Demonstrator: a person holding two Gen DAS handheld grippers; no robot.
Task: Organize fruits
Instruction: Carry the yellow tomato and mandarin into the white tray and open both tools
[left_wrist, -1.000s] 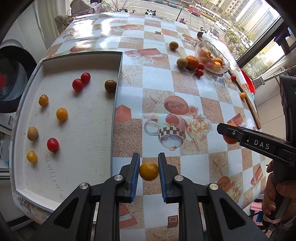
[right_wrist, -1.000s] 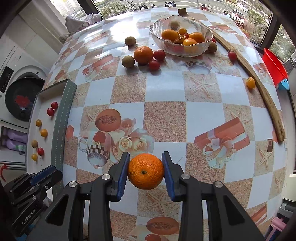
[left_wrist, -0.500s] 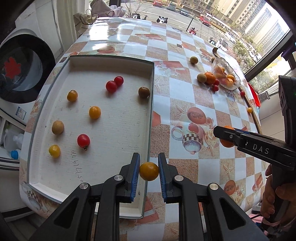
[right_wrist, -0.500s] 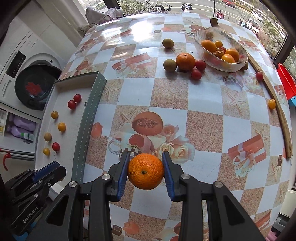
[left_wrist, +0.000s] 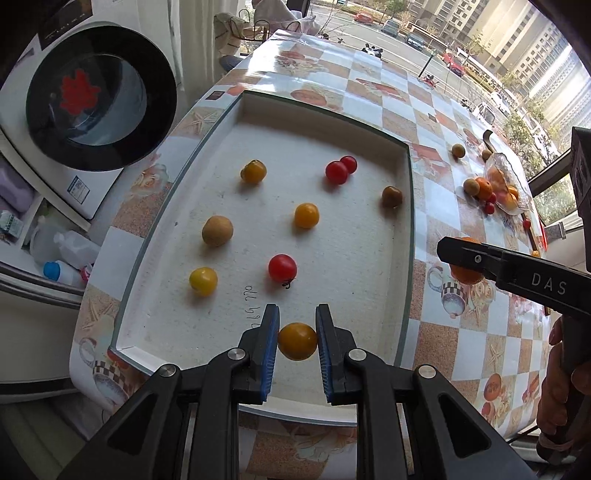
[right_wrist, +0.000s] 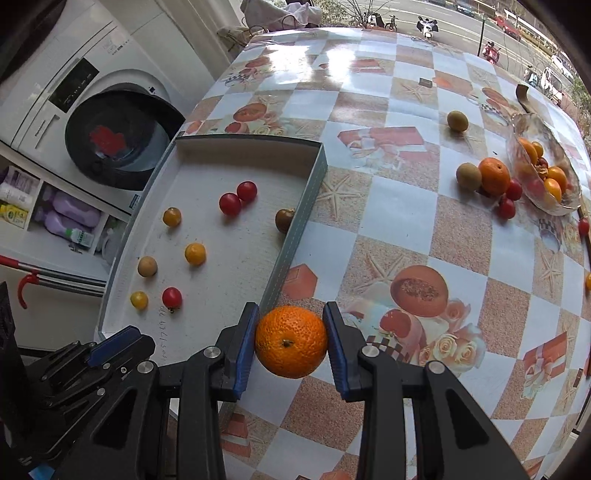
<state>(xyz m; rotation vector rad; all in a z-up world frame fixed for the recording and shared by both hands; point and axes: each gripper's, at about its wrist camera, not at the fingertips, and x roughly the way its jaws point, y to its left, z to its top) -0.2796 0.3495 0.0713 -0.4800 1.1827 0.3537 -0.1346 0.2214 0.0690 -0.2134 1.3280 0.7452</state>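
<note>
The left tool (left_wrist: 297, 341) gripped a yellow tomato (left_wrist: 297, 340) above the tray (left_wrist: 402, 236), the right tool (right_wrist: 290, 341) clamped an orange (right_wrist: 291, 341) over the worktop (right_wrist: 399, 206) beside it, its far side hidden behind a finger in the left view

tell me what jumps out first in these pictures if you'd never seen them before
The big orange clamped between the right gripper's blue-padded fingers, hanging over the checked tablecloth near the tray's corner. Next, the yellow tomato held in the left gripper over the white tray, where small red, yellow and brown fruits lie scattered. Far right, a glass bowl holds more fruit.
</note>
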